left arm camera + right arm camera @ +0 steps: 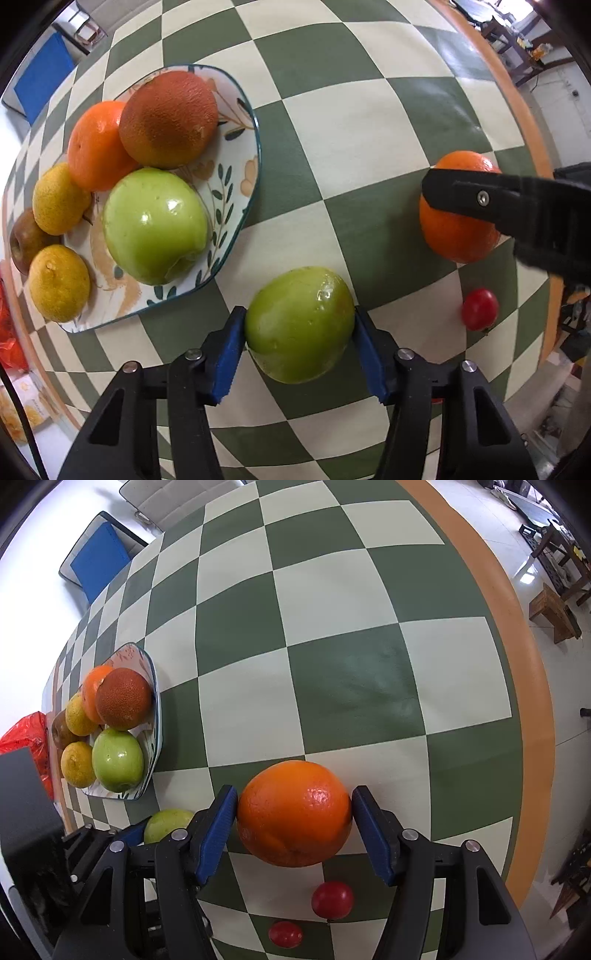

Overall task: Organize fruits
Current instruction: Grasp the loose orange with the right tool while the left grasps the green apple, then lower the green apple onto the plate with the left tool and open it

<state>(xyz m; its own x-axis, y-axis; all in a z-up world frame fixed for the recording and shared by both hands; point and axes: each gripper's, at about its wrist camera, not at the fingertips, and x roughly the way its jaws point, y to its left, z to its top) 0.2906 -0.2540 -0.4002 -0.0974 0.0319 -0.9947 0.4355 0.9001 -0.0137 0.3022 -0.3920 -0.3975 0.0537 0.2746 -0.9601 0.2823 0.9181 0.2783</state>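
My left gripper (299, 328) is shut on a green apple (300, 325) just above the checkered tablecloth. My right gripper (293, 814) is shut on an orange (294, 813); it also shows in the left wrist view (458, 236) with the right gripper's finger across it. A floral plate (236, 206) at the left holds a green apple (155, 225), a dark orange (168, 120), an orange (94, 146) and yellow fruits (59, 282). The plate also shows in the right wrist view (151, 760).
Two small red tomatoes (332, 900) (285, 934) lie on the cloth below the orange; one shows in the left wrist view (479, 309). The table's orange edge (532, 686) runs along the right. A blue chair (99, 566) stands beyond the far edge. A red bag (26, 738) lies left.
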